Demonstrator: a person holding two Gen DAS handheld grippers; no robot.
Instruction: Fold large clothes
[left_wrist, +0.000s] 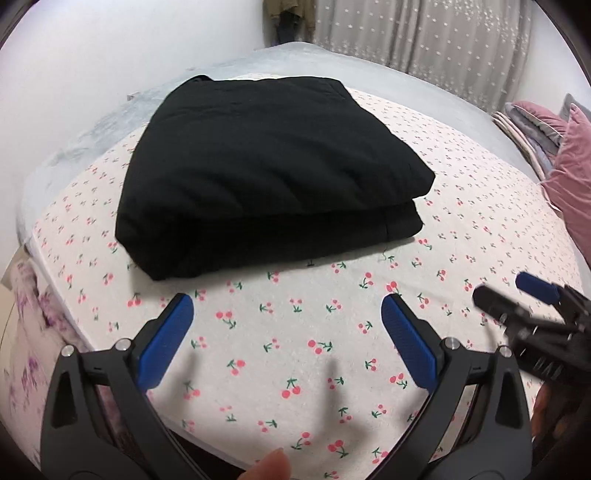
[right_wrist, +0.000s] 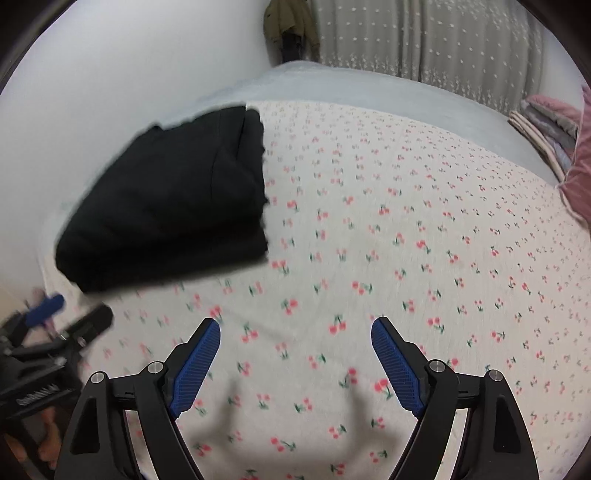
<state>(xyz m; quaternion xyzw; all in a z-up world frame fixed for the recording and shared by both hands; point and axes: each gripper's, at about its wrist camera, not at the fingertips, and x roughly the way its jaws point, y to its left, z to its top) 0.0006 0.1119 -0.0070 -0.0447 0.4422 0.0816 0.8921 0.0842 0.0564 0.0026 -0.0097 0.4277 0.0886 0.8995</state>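
Folded black garment (right_wrist: 166, 199) on cherry-print sheet (right_wrist: 369, 229), beyond right gripper's (right_wrist: 295, 332) wide-apart, empty jaws.

You are working over a broad open stretch of cherry-print sheet (right_wrist: 369, 229), lying bare ahead of both grippers. The folded black garment (left_wrist: 266, 177) is blocking the far left, sitting close to the wall (left_wrist: 110, 55). Pink bedding (left_wrist: 569, 166) is crowding the right edge. The right gripper (left_wrist: 517, 295) is hovering just beside your left gripper (left_wrist: 288, 306), narrowing the passage between them.
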